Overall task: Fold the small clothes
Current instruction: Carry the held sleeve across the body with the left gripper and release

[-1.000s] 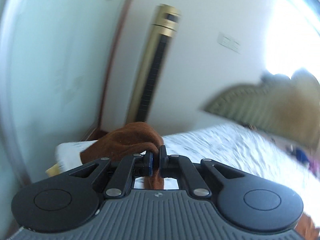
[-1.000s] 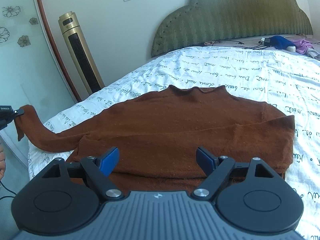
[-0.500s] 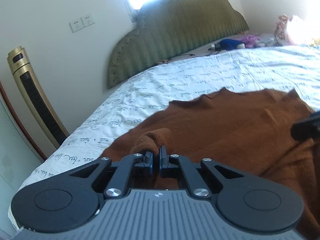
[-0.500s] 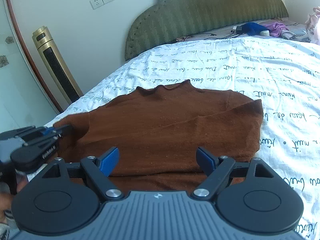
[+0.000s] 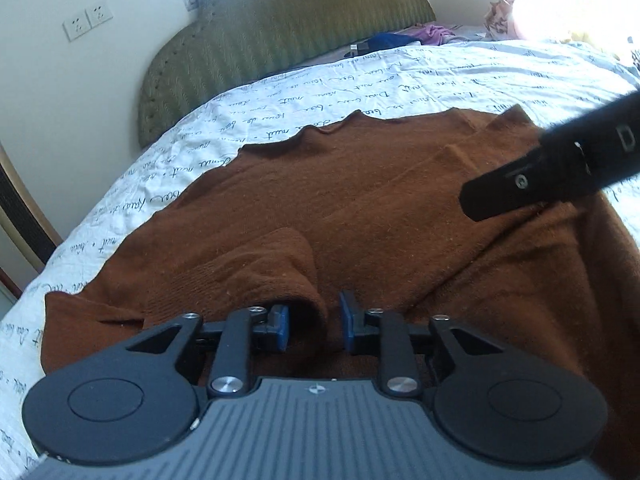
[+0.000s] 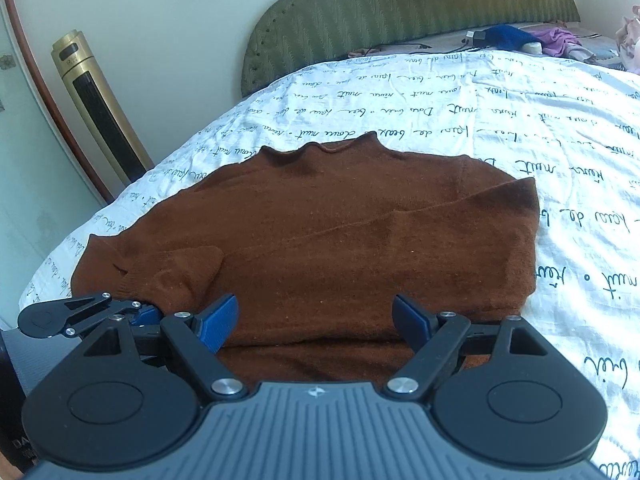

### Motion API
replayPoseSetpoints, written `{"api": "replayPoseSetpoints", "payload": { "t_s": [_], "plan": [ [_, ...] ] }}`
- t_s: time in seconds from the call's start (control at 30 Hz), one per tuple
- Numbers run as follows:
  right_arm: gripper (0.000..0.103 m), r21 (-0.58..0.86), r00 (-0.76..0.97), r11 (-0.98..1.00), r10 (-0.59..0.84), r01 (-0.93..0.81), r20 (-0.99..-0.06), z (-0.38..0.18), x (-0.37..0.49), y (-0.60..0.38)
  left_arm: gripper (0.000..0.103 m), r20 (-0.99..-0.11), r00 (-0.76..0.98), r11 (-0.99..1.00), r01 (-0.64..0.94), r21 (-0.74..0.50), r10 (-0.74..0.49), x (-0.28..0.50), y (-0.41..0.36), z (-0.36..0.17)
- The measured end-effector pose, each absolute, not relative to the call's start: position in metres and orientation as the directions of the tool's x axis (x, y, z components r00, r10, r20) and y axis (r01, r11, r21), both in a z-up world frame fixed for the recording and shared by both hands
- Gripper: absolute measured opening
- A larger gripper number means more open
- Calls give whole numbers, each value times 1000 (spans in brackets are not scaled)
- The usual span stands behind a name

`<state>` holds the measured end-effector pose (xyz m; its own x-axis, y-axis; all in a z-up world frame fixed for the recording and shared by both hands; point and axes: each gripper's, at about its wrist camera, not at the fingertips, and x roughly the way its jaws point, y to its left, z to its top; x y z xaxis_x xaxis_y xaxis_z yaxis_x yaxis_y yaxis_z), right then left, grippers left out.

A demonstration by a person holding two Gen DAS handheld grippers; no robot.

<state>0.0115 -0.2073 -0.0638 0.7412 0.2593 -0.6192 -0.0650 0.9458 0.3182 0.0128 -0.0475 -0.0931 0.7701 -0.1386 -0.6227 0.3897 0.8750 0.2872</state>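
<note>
- Brown sweater [image 6: 360, 232] flat on the script-print bedsheet [image 6: 480, 112], collar toward the green headboard [image 6: 400, 4] at 12 o'clock.
- Sleeve cuff [image 5: 256, 276] folded onto the body, at 9 o'clock of the sweater in the right wrist view.
- Left gripper [image 5: 313, 326]: jaws opening, cuff edge between the pads, no longer pinched.
- Right gripper [image 6: 314, 322]: spread wide, nothing grasped, above the hem.
- Gold tower fan [image 6: 100, 108] at 10 o'clock beside the bed.
</note>
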Motion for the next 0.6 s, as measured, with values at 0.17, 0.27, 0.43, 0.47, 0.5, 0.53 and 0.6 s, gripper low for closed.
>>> {"api": "replayPoseSetpoints", "payload": {
  "t_s": [0.17, 0.27, 0.43, 0.47, 0.5, 0.53, 0.6],
  "plan": [
    [84, 323, 731, 944, 263, -61, -630, -68, 9, -206, 80, -656, 713, 956, 290, -44, -246, 46, 8, -76],
    [84, 301, 733, 951, 250, -65, -632, -67, 6, -205, 72, -653, 662, 917, 139, -374, -367, 72, 57, -80],
    [84, 305, 747, 950, 250, -65, -617, -62, -2, -210, 5, -658, 590, 781, -70, -620, -469, 101, 103, -94],
    [84, 306, 751, 950, 250, -66, -611, -60, -4, -212, 5, -669, 590, 798, -69, -599, -451, 104, 100, -90],
    [84, 308, 756, 949, 249, -65, -606, -59, -5, -213, 5, -688, 606, 850, -39, -526, -398, 104, 90, -80],
    [84, 310, 760, 949, 247, -63, -601, -57, -7, -216, 4, -693, 635, 898, 3, -440, -341, 101, 75, -68],
    [84, 316, 772, 947, 238, -51, -590, -55, -11, -222, 4, -684, 673, 953, 111, -283, -282, 92, 35, -48]
  ]
}}
